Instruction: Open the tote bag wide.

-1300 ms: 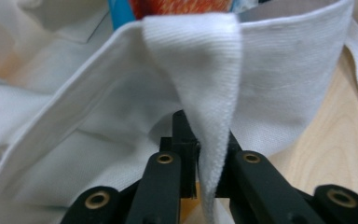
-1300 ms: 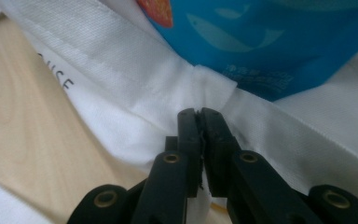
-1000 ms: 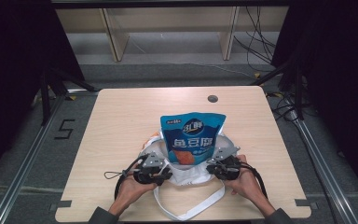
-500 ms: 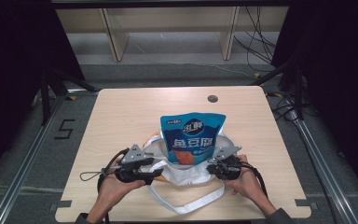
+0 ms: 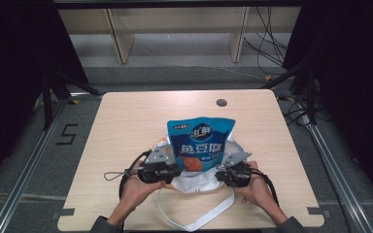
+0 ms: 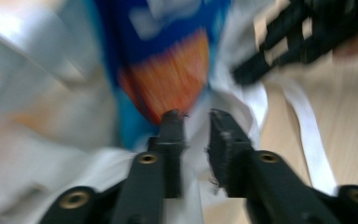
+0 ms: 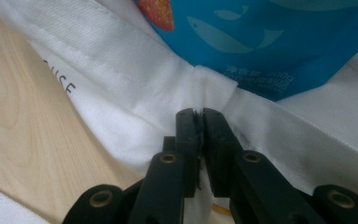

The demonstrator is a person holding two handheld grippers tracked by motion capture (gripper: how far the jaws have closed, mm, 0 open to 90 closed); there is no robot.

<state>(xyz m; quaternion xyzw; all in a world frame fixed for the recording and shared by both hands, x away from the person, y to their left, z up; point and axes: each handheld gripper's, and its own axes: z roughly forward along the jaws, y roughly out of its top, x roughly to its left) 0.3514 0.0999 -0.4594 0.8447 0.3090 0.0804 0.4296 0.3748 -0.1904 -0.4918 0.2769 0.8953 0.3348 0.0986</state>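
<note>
Right gripper (image 7: 199,114) pinches white bag (image 7: 135,88) hem below blue pouch (image 5: 201,143); left gripper (image 6: 196,116), jaws just closing, stands slightly apart around bag cloth.

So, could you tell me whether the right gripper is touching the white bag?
Touching. In the right gripper view, the right gripper has its jaws closed on a pinched fold of the white bag, just below the blue pouch.

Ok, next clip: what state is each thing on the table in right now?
Blue snack pouch: lying partly inside the bag's mouth.
White cloth bag: flat on the table, mouth held at both sides.
Bag strap: loose, looped toward the table edge.
Left gripper: jaws just closing, small gap, at the cloth.
Right gripper: shut on the bag's edge.
</note>
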